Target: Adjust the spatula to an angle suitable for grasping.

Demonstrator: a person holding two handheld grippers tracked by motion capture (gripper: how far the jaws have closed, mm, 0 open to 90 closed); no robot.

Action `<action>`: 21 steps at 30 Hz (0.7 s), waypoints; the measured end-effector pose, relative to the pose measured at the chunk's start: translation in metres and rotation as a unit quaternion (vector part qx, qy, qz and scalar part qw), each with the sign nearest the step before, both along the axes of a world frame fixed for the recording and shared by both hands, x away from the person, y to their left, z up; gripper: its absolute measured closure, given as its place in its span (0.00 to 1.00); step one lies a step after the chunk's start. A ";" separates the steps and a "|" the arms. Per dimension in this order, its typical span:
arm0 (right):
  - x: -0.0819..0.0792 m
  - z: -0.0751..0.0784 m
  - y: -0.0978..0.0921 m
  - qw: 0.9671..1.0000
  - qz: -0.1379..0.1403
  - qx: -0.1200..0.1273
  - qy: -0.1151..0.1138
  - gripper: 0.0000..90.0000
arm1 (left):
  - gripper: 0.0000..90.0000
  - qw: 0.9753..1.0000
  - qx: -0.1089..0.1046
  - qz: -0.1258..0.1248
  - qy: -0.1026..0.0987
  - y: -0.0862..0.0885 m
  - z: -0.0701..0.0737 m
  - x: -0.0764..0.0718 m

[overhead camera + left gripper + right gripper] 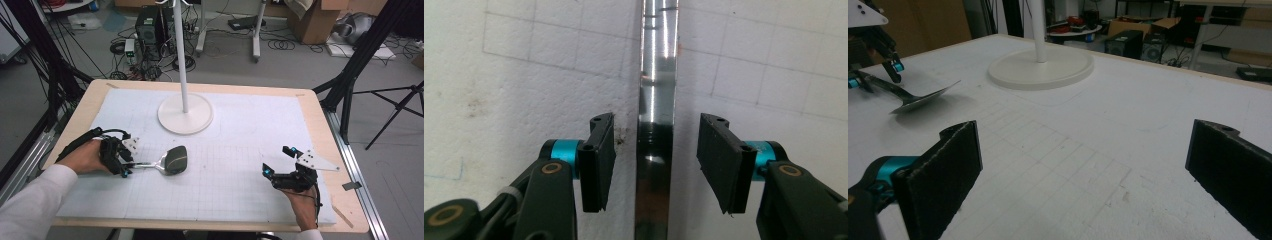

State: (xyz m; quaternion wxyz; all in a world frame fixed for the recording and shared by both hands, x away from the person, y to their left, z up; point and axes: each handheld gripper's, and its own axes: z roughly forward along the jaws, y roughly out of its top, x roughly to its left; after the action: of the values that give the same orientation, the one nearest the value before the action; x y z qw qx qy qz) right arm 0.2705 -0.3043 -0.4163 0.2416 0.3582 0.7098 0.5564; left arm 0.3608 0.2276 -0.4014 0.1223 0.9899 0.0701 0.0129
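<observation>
A metal spatula with a dark flat head lies on the white gridded mat, its shiny handle pointing left. My left gripper is open with one jaw on each side of that handle. In the left gripper view the handle runs up the middle between the jaws of the left gripper, with a gap on both sides. My right gripper rests open over the mat's right part with nothing in it. The right gripper view looks between the wide-apart jaws of the right gripper toward the spatula and the left gripper.
A white stand with a round base and thin pole is at the back centre of the mat; the base is in the right gripper view too. The wooden table edge borders the mat. Beyond are cables, boxes and tripod legs on the floor.
</observation>
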 end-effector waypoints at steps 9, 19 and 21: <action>0.000 0.000 0.000 1.000 0.000 0.002 0.001 0.01 | 0.63 1.000 0.002 -0.002 -0.004 -0.003 -0.003 0.000; 0.000 0.000 0.000 1.000 0.001 0.002 0.001 0.01 | 0.72 1.000 0.002 -0.003 0.000 -0.003 -0.003 0.001; 0.000 0.000 0.000 1.000 0.000 0.001 0.000 0.01 | 0.75 1.000 -0.001 -0.001 0.000 -0.003 -0.004 0.001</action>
State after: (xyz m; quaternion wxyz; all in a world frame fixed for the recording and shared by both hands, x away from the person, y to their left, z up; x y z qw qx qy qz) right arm 0.2705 -0.3043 -0.4163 0.2409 0.3582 0.7097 0.5568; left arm 0.3613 0.2242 -0.4052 0.1237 0.9898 0.0695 0.0128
